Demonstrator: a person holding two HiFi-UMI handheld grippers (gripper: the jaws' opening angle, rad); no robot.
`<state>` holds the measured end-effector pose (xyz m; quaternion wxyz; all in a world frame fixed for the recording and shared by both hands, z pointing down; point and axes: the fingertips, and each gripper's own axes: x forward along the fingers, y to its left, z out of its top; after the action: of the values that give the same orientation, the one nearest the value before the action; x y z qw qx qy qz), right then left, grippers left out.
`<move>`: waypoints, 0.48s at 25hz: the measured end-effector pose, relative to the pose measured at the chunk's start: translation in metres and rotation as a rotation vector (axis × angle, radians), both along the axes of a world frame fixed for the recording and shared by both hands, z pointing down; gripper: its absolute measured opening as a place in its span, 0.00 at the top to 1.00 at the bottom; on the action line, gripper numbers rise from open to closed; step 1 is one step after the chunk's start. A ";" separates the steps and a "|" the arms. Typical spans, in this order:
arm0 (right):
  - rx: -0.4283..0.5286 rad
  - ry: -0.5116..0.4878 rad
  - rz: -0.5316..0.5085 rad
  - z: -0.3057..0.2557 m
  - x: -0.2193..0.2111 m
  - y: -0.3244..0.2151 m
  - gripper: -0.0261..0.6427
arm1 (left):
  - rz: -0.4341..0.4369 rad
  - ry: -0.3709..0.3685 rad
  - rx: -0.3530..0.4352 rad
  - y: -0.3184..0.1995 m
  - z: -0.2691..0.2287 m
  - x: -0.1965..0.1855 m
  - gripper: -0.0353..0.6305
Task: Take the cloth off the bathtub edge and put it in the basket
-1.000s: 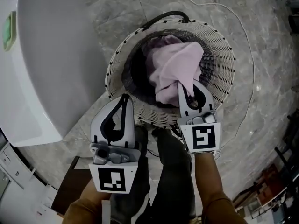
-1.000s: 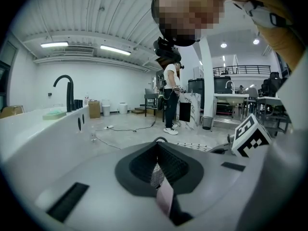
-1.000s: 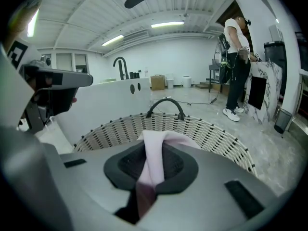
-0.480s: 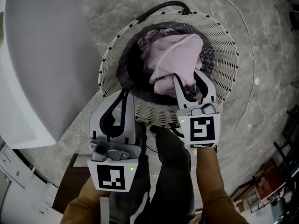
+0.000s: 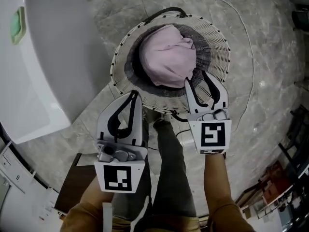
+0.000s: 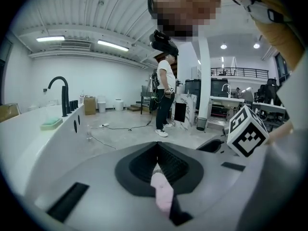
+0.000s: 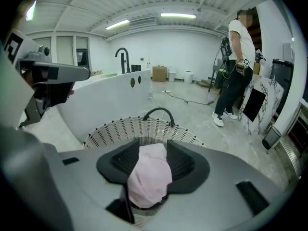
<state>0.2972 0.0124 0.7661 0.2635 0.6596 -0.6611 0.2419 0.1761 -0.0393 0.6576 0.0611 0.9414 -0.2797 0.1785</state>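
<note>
Right gripper: the right gripper (image 5: 197,78) is spread and its jaws are opening. It sits over the near rim of the basket, tips aimed at the heap inside. Its own view shows the pink cloth (image 5: 166,59) in the gap between the jaws, with the pads clear of it.
Left gripper: the left gripper (image 5: 131,98) has its jaws pressed together. It is just outside the basket's near-left rim and points at it.
Cloth: bunched into a rounded mound in the basket's dark well. No long axis can be made out. A folded ridge lies on its far-right side.
Basket: the white wicker basket (image 5: 218,57) stands on the marble floor (image 5: 270,110). Its black handle (image 5: 166,11) arches over the far rim.
Edges and room: the white bathtub (image 5: 53,57) curves close by the basket's left side. A thin white cable (image 5: 251,42) loops over the floor behind and to the right. Open floor lies to the right.
Head view only: the full mound and the basket's whole rim.
Left gripper view only: a pink sliver in the slit between its jaws, source unclear, a black faucet (image 6: 59,93) on the tub edge, and a standing person (image 6: 164,97) far off.
</note>
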 end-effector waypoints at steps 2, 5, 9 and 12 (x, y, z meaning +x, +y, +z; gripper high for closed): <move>0.013 0.015 0.024 -0.021 0.000 0.007 0.80 | 0.014 -0.011 -0.004 0.006 -0.014 -0.002 0.94; 0.040 0.036 0.055 -0.057 0.001 0.014 0.95 | 0.022 -0.012 -0.002 0.011 -0.041 -0.005 0.94; 0.088 0.039 0.084 -0.113 0.016 0.021 0.95 | 0.047 0.004 0.031 0.016 -0.087 0.003 0.94; 0.127 0.058 0.099 -0.166 0.027 0.029 0.95 | 0.052 0.019 0.046 0.021 -0.129 0.006 0.94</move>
<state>0.3243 0.0410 0.6004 0.2280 0.7137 -0.6335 0.1931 0.1819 -0.0179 0.5285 0.0374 0.9511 -0.2586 0.1646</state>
